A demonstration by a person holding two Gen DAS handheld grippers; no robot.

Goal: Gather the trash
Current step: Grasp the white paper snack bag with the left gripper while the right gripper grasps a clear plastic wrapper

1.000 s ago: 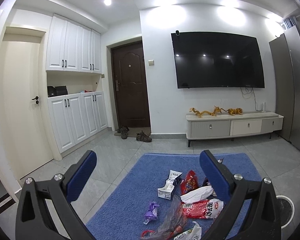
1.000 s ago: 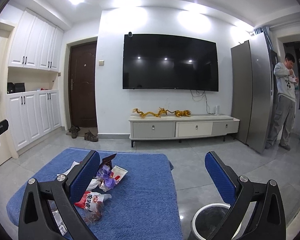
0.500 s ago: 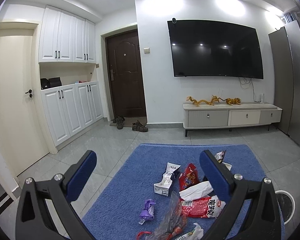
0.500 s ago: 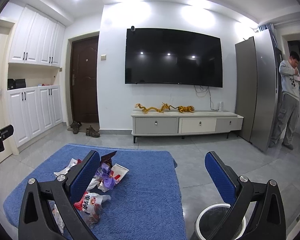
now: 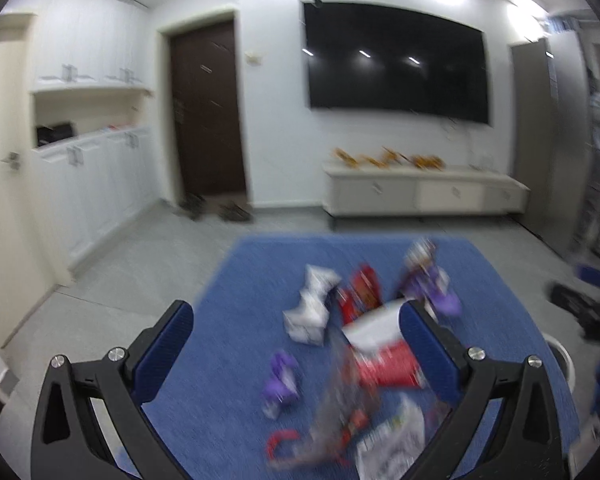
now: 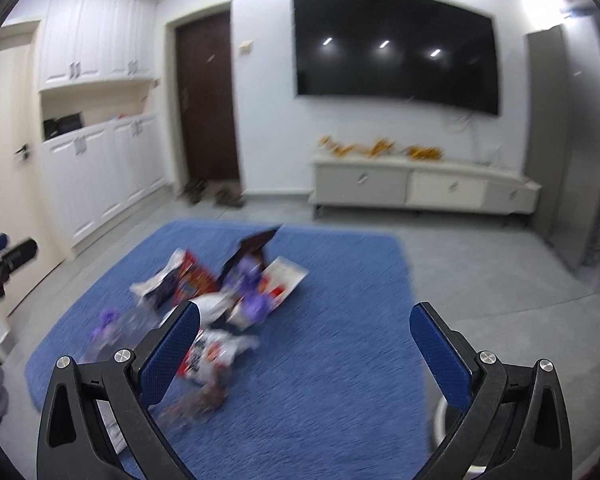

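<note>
Left wrist view: the left gripper (image 5: 296,316) has its jaws spread wide with nothing between them, and it hangs above a blue rug (image 5: 236,280) on a grey tiled floor (image 5: 112,268). The frame is motion-blurred. The trash lies scattered on the near half of the rug: a crumpled white carton (image 5: 310,310), a red snack bag (image 5: 362,292) just beside it, a red-and-white wrapper (image 5: 384,360) next to the right finger, a small purple wrapper (image 5: 280,380) lying apart to the left, and a white printed bag (image 5: 396,438) at the lower edge. The white rim of a bin (image 5: 565,358) shows at the right, off the rug. Right wrist view: the right gripper (image 6: 304,330) is likewise fully released and empty, held over the same rug (image 6: 340,340). The trash sits ahead and left of it: a dark opened packet (image 6: 252,250) standing up, a purple wrapper (image 6: 254,300) against it, and a white-and-red bag (image 6: 214,354) just beside the left finger. The left gripper (image 6: 8,264) is partly visible at the left edge. A bin rim (image 6: 440,416) shows behind the right finger.
</note>
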